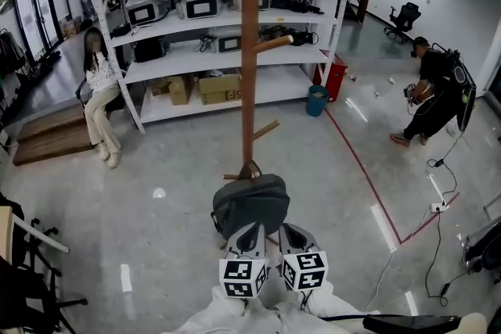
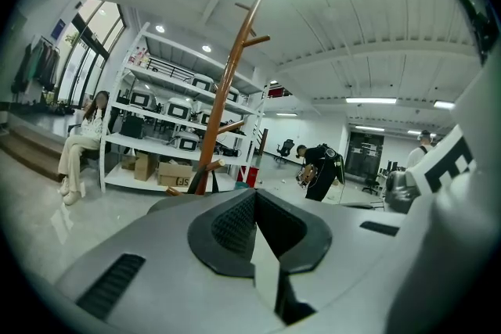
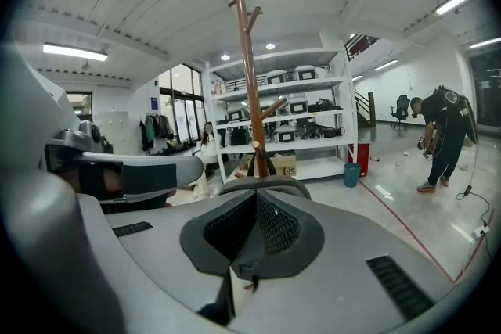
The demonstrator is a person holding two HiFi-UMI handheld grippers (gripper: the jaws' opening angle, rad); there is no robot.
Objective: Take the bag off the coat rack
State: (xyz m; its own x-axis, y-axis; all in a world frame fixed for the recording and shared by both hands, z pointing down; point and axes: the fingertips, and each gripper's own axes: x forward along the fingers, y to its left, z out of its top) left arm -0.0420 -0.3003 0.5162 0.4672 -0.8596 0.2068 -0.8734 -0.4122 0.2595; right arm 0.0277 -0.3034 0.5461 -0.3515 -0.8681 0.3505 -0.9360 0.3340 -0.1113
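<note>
The bag (image 1: pixel 250 203) sits low against the foot of the coat rack (image 1: pixel 250 51), just in front of the two grippers and above the pale floor (image 1: pixel 156 168). In the head view its long axis runs across the picture, left to right, with the broad side turned up toward the camera. Its handle end points away from the person, toward the pole. The handle loop (image 1: pixel 250 167) rises from the far edge and meets the pole beside a short low peg (image 1: pixel 232 177); whether the loop is hooked on that peg cannot be made out.

The bag is dark grey, soft and rounded, wider than it is deep, with a smooth curved top and a narrow dark strap forming the loop. In the right gripper view it shows as a low grey hump just past the jaws, the loop standing upright against the brown pole.

The left gripper (image 1: pixel 249 232) and the right gripper (image 1: pixel 291 234) lie side by side, both aimed at the bag, their tips at its near edge. The left gripper's jaws are clenched with nothing between them. The right gripper's jaws are likewise pressed together and no part of the bag is caught in them.

White shelving (image 1: pixel 196 51) stands behind the rack, a person (image 1: pixel 100 102) sits at its left end, and another person (image 1: pixel 434 94) bends over at the far right
</note>
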